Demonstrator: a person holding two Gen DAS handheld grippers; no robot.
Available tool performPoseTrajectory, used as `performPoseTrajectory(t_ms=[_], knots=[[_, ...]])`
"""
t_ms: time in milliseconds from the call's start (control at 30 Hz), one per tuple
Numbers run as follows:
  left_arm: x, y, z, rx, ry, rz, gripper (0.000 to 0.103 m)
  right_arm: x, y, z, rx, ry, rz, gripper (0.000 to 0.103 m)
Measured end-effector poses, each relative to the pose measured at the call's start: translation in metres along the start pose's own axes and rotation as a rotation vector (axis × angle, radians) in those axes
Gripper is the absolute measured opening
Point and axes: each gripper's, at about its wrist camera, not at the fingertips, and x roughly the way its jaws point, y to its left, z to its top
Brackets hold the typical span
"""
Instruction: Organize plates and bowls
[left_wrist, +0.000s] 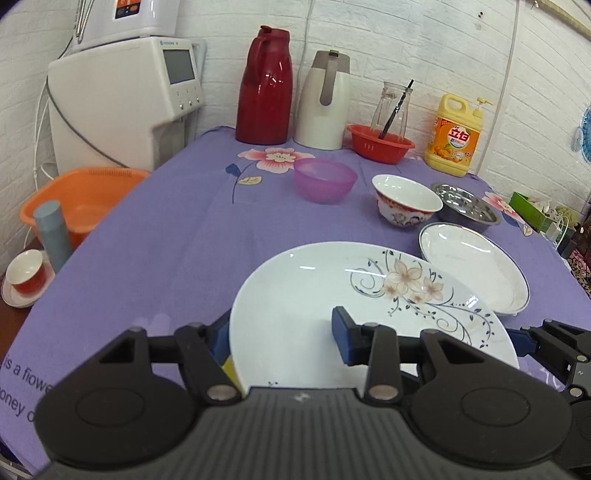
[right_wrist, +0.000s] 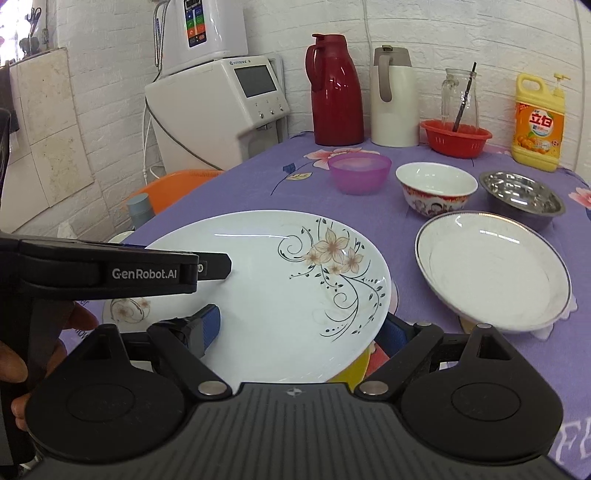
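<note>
A large white plate with a flower pattern (left_wrist: 314, 295) (right_wrist: 280, 280) is held tilted above the purple tablecloth. My left gripper (left_wrist: 282, 338) has one finger under the plate's left rim and one on its top face, gripping it. My right gripper (right_wrist: 301, 332) has its left finger above the plate and its right finger under the right rim, gripping it too. A smaller white plate with a dark rim (left_wrist: 476, 266) (right_wrist: 495, 269) lies to the right. Behind stand a purple plastic bowl (left_wrist: 325, 179) (right_wrist: 360, 171), a white ceramic bowl with red pattern (left_wrist: 406, 201) (right_wrist: 436, 188) and a steel bowl (left_wrist: 467, 208) (right_wrist: 522, 197).
At the table's back stand a red thermos (left_wrist: 264, 86), a white thermos (left_wrist: 323, 101), a red basket (left_wrist: 380, 144) with a glass jar, and a yellow detergent bottle (left_wrist: 452, 136). A water dispenser (left_wrist: 122, 99) and orange basin (left_wrist: 77, 199) are left of the table.
</note>
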Motion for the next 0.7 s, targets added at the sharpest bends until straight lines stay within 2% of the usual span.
performPoseTrajectory(t_ms=[200, 400, 467, 500, 567, 700], knots=[[-0.003, -0.004, -0.019, 0.034, -0.005, 0.0, 0.039, 0.002, 0.003, -0.018, 0.015, 0.022, -0.018, 0.103], [0.018, 0.005, -0.028, 0.02, 0.028, -0.002, 0.042, 0.01, -0.001, -0.025, 0.03, 0.028, -0.016, 0.103], [0.014, 0.005, -0.026, 0.041, -0.006, 0.012, 0.056, 0.015, -0.001, -0.026, 0.006, 0.055, -0.02, 0.103], [0.01, 0.005, -0.024, 0.039, -0.03, 0.017, 0.071, 0.015, -0.002, -0.027, 0.004, 0.054, -0.027, 0.103], [-0.001, 0.008, -0.019, 0.033, -0.076, 0.003, 0.072, 0.007, -0.008, -0.027, 0.035, 0.011, -0.028, 0.103], [-0.009, 0.012, -0.004, -0.001, -0.109, -0.015, 0.074, -0.011, -0.03, -0.023, 0.114, -0.068, -0.062, 0.103]])
